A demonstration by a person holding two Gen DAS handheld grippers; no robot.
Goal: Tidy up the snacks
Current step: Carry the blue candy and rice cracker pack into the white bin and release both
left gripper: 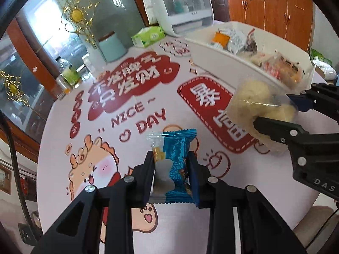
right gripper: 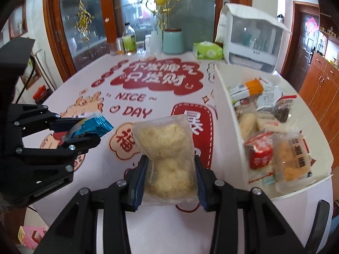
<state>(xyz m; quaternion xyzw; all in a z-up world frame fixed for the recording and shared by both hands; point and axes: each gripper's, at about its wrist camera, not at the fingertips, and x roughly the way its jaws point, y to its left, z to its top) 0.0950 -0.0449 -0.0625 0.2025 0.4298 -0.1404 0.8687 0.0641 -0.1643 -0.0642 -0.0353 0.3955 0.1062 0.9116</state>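
Holding a blue-wrapped snack [left gripper: 177,163] above the table [left gripper: 148,97], the left gripper [left gripper: 171,167] was clamped on it; the right gripper [right gripper: 170,169] gripped a clear pastry bag [right gripper: 167,154] beside the white snack bin [right gripper: 224,114].

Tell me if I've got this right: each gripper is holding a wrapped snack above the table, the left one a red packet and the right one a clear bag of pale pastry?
Nearly. The left gripper holds a blue packet, not a red one, as the left wrist view shows. The right gripper does hold the clear bag of pale pastry.
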